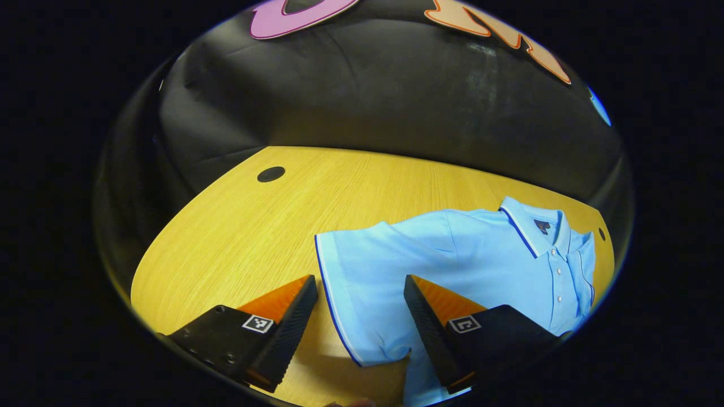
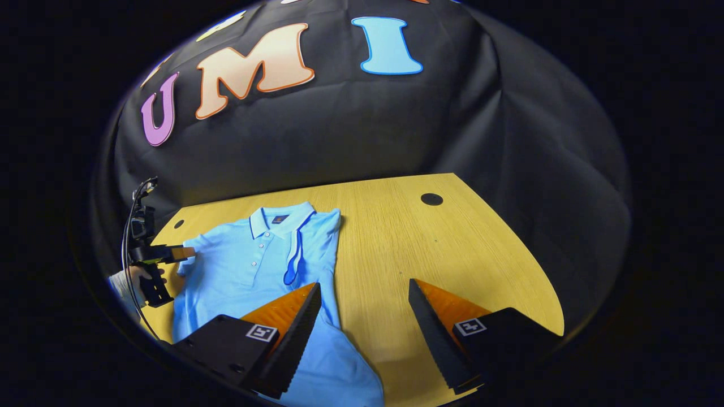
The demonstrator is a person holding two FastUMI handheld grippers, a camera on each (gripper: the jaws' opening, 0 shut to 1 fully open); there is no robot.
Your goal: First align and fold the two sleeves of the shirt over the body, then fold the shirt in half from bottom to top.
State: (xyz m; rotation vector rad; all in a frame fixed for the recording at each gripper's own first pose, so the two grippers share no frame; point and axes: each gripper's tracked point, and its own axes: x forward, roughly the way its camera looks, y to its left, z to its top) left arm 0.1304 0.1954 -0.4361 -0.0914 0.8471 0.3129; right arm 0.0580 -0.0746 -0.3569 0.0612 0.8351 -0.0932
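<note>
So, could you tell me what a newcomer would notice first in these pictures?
The light blue polo shirt lying face up on the yellow wooden table. One sleeve is already folded over its body; the other sleeve lies spread flat, with the open left gripper over its cuff.

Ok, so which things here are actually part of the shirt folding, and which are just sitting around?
Part of the job:
light blue polo shirt
its unfolded sleeve
its sleeve already folded over the body
left gripper, open
right gripper, open

Just there:
wooden table
round cable hole
</note>
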